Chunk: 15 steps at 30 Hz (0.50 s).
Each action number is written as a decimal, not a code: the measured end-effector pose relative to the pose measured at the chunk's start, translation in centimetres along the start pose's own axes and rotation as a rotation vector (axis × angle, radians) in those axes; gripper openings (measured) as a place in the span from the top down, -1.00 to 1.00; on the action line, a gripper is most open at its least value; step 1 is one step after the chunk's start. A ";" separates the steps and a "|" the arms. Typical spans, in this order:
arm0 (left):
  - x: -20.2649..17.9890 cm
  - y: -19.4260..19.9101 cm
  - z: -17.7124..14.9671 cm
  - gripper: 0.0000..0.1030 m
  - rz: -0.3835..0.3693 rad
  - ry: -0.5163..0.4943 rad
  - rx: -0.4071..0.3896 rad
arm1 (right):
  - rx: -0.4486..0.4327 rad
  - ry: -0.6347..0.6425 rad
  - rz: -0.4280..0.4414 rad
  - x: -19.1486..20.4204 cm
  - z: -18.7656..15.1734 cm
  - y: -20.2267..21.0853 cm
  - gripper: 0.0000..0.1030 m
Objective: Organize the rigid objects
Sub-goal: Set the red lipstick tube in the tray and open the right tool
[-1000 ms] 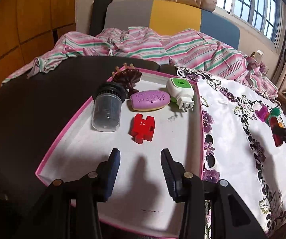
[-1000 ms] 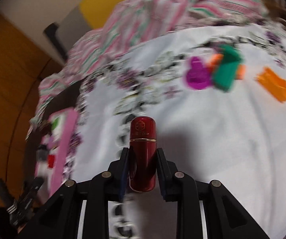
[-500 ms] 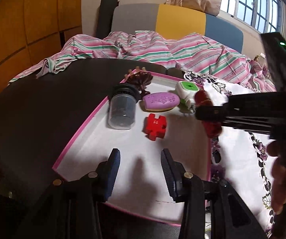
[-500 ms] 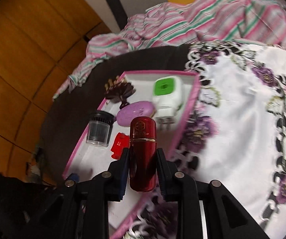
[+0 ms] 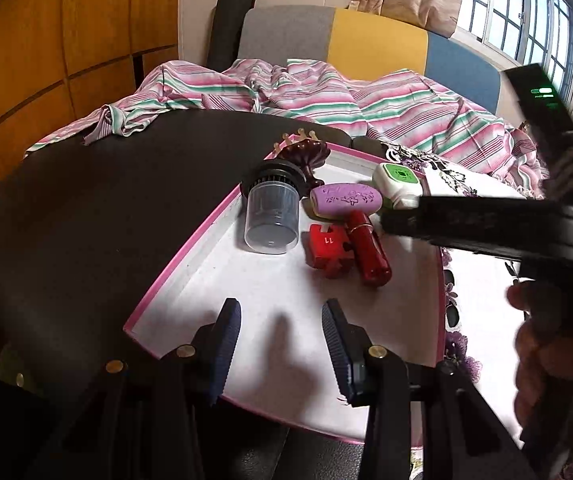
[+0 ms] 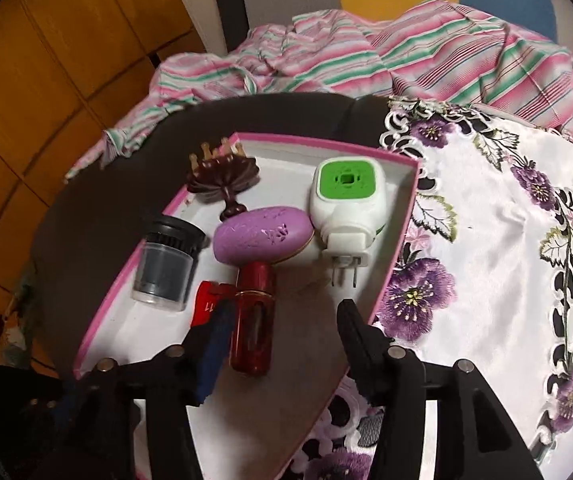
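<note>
My right gripper (image 6: 282, 332) hangs over the pink-rimmed tray (image 6: 400, 236), and its jaws are opening. The red cylinder (image 6: 252, 320) lies on the tray floor between them, close against the left finger (image 6: 216, 344) and well clear of the right one, so nothing is clamped. Its rounded cap end points toward the purple oval piece (image 6: 262, 234) and nearly touches it. The red puzzle block (image 6: 206, 302) sits just beside the cylinder on its left, partly hidden behind my finger.

My left gripper (image 5: 282, 344) hovers over the near, bare part of the tray (image 5: 174, 268), jaws partly apart with nothing between them.

Farther back in the tray, the clear jar with a black ribbed lid (image 5: 272, 210) lies on its side, the dark brown clip (image 5: 304, 152) sits at the far corner, and the white plug-in unit with a green face (image 6: 346, 196) rests by the right wall, its 2 prongs pointing toward me.

The tray rests on a dark surface (image 5: 86, 200), with a white cloth embroidered in purple flowers (image 6: 506, 220) to its right and a striped pink sheet (image 5: 326, 92) bunched behind.
</note>
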<state>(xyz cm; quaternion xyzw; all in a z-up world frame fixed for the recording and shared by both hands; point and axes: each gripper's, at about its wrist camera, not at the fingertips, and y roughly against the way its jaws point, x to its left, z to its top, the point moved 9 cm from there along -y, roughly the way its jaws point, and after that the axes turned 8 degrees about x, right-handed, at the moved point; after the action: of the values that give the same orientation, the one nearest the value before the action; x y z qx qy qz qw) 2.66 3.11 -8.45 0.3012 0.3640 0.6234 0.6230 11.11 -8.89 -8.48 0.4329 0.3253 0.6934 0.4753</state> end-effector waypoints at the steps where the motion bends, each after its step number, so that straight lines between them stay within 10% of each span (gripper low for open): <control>1: -0.1 0.0 0.0 0.18 0.000 0.001 -0.004 | -0.020 -0.008 0.007 -0.1 0.0 0.6 -0.06; 15: -3.6 0.4 -0.4 0.18 -0.013 -0.063 0.022 | -0.012 -0.048 -0.011 -3.9 -2.7 4.2 -0.06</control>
<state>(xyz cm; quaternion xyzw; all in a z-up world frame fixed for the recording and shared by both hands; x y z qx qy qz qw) 2.29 -0.49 -8.02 0.3251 0.3530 0.6054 0.6350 7.78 -14.11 -7.12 0.4448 0.3123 0.6820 0.4894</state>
